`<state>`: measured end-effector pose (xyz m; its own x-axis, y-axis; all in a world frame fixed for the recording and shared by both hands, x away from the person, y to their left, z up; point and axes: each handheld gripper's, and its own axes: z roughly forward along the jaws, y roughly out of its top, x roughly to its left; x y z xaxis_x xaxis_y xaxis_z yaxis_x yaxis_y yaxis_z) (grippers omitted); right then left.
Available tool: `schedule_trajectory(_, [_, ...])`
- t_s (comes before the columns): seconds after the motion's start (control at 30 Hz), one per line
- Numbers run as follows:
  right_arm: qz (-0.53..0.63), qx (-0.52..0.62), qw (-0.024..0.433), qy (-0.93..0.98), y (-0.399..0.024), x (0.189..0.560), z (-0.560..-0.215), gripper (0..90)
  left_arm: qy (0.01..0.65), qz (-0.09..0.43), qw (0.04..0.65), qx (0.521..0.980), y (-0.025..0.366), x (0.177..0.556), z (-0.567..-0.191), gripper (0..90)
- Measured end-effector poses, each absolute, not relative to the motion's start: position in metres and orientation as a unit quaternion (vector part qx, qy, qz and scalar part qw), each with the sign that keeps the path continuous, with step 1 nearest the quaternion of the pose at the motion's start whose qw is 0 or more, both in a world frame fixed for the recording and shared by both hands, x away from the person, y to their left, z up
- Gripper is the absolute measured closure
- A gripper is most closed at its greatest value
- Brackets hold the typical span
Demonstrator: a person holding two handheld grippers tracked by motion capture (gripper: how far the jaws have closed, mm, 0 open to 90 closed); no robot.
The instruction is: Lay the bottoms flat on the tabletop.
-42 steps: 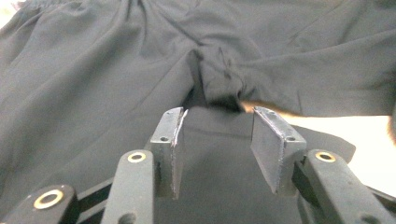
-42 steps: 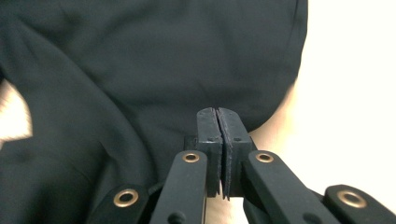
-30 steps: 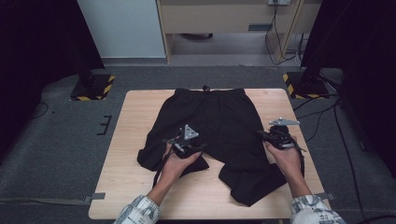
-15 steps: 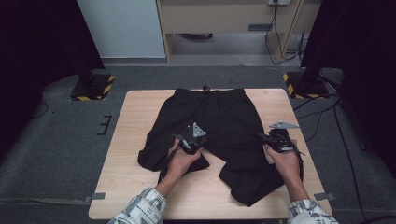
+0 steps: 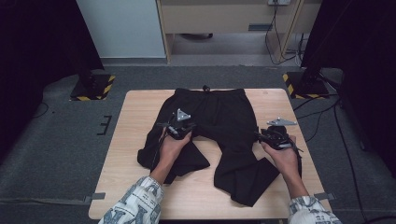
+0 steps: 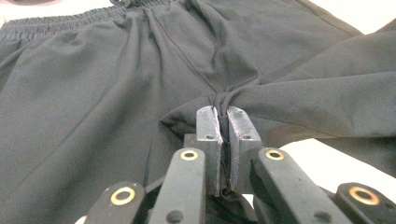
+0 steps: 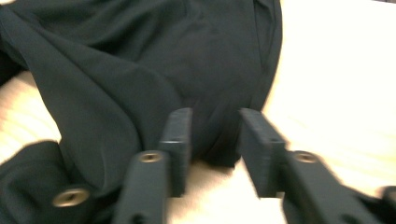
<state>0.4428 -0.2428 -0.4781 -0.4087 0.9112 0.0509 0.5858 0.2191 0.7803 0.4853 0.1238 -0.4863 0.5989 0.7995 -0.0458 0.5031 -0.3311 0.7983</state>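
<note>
Here a pair of black trousers [image 5: 219, 121] lies spread on the light wooden table [image 5: 135, 112], waistband at the far edge and legs running back toward the person. The left gripper [image 5: 183, 131] sits over the middle of the garment near the crotch, the left hand [image 5: 173, 145] wrapped around its body from behind, forearm in a patterned sleeve [image 5: 135, 205] angling in from the bottom edge. In the left gripper view its jaws are clamped tight on a bunched fold of the trousers [image 6: 224, 100], the fabric pulled into taut creases that fan away from the pinch. The right gripper [image 5: 273, 136] rests at the outer edge of the right leg, the right hand [image 5: 282, 156] gripping it low and level, wrist straight. Its jaws have just been opening; in the right gripper view they stand apart with the hem of the leg [image 7: 219, 140] just beyond them and nothing pinched.
</note>
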Motion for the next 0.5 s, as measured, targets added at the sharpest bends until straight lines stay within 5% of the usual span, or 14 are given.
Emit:
schedule_trajectory(0.23, [0.372,0.496,0.212,0.755,-0.253,0.416,-0.489,54.3,0.404,0.180,0.418,0.794,0.126,0.483,-0.485,74.9])
schedule_trajectory(0.5, [0.370,0.499,0.195,0.759,-0.256,0.377,-0.511,49.2,0.400,0.201,0.417,0.791,0.133,0.472,-0.478,41.2])
